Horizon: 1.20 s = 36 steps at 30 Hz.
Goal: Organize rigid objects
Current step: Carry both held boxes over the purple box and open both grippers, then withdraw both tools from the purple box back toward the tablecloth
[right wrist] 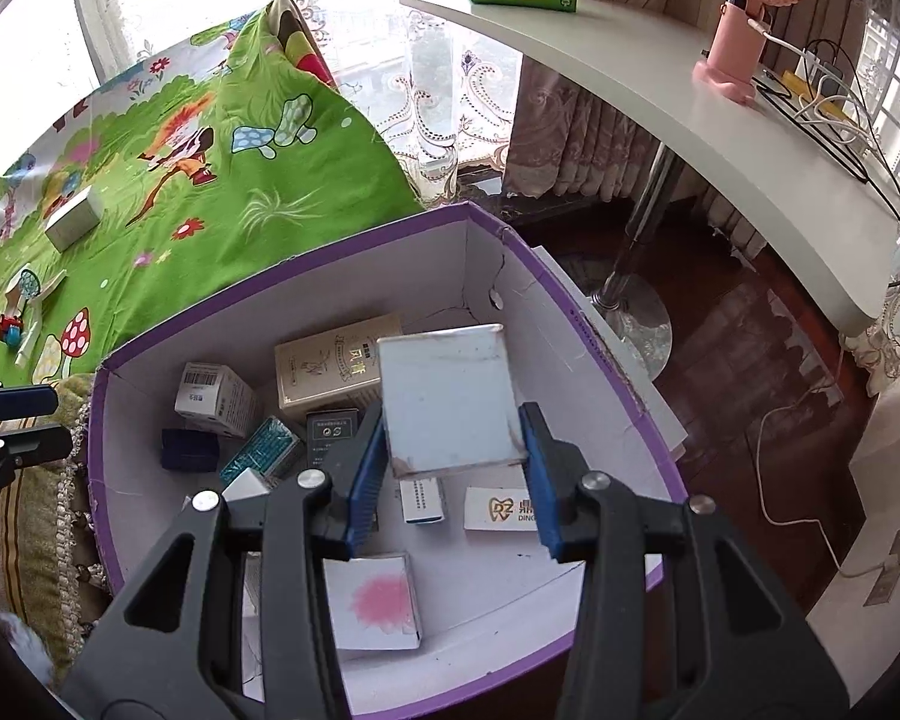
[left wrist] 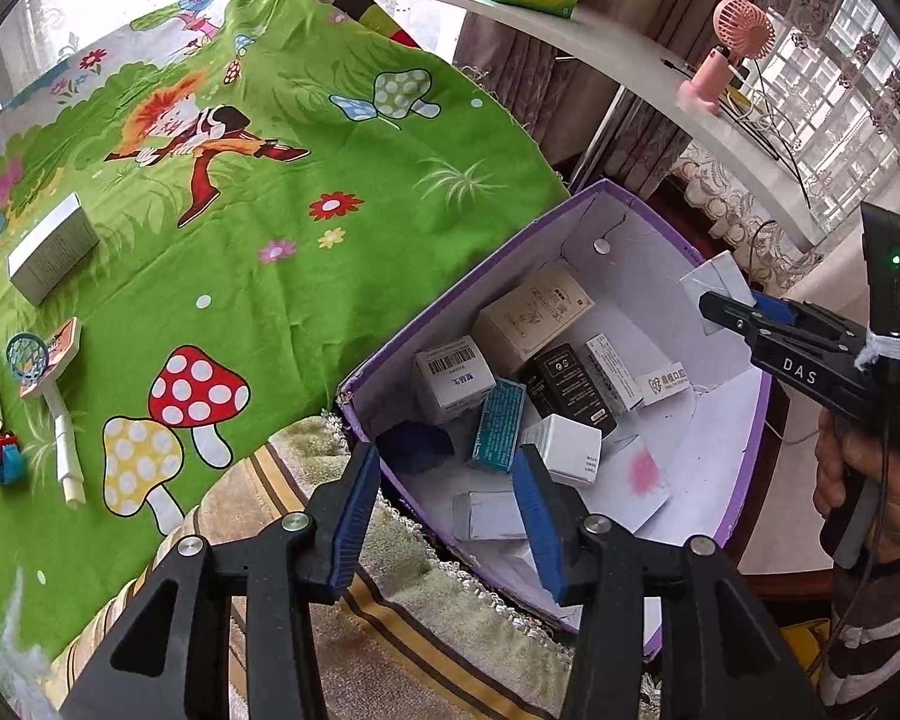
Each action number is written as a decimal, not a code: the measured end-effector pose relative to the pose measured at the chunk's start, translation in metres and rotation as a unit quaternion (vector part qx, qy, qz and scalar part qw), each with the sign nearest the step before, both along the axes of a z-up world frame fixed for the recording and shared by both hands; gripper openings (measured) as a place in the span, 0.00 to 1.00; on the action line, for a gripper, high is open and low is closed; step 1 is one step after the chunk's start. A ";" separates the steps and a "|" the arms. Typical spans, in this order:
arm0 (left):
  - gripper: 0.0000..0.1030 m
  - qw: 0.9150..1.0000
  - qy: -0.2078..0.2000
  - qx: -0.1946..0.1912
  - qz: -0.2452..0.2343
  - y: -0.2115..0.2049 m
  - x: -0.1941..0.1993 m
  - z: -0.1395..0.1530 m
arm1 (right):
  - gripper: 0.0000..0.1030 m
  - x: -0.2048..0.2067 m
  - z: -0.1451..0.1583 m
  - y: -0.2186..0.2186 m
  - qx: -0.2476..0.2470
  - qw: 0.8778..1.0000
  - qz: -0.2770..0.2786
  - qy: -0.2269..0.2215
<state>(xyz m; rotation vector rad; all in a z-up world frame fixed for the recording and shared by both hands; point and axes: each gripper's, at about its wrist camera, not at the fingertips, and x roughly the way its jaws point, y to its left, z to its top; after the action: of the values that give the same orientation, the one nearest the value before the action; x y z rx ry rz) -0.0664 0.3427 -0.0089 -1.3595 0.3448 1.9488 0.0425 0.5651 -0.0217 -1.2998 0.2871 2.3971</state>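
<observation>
Lying well to the left on the green mushroom-print cloth (left wrist: pixel 282 312) are a white box (left wrist: pixel 54 252) and small toys. Nearer, the left tool (left wrist: pixel 444 516) hangs released over the purple-rimmed bin (right wrist: pixel 282 294) — nothing between its blue pads. Rightward, the right tool (right wrist: pixel 453 474) is clenched on a flat white box (right wrist: pixel 450 396), held above the cartons in that bin.
</observation>
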 end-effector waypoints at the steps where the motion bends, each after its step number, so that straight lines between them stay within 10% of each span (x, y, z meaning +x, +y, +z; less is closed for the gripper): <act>1: 0.48 1.000 0.002 0.008 0.008 -0.004 -0.002 0.003 | 0.46 -0.002 -0.001 0.002 0.000 1.000 -0.002 0.000; 21: 0.52 0.992 0.032 0.056 0.112 -0.098 -0.031 0.024 | 0.60 -0.012 -0.007 0.021 0.002 1.000 -0.025 -0.007; 36: 0.52 0.977 0.024 0.052 0.203 -0.197 -0.040 0.018 | 0.66 -0.042 0.024 -0.070 -0.019 0.996 0.079 0.031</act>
<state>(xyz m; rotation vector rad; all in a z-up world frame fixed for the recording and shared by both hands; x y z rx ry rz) -0.1067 0.1457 0.0092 -1.3966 -0.0188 2.2988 0.0007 0.4950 0.0025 -1.3111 0.2585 2.5786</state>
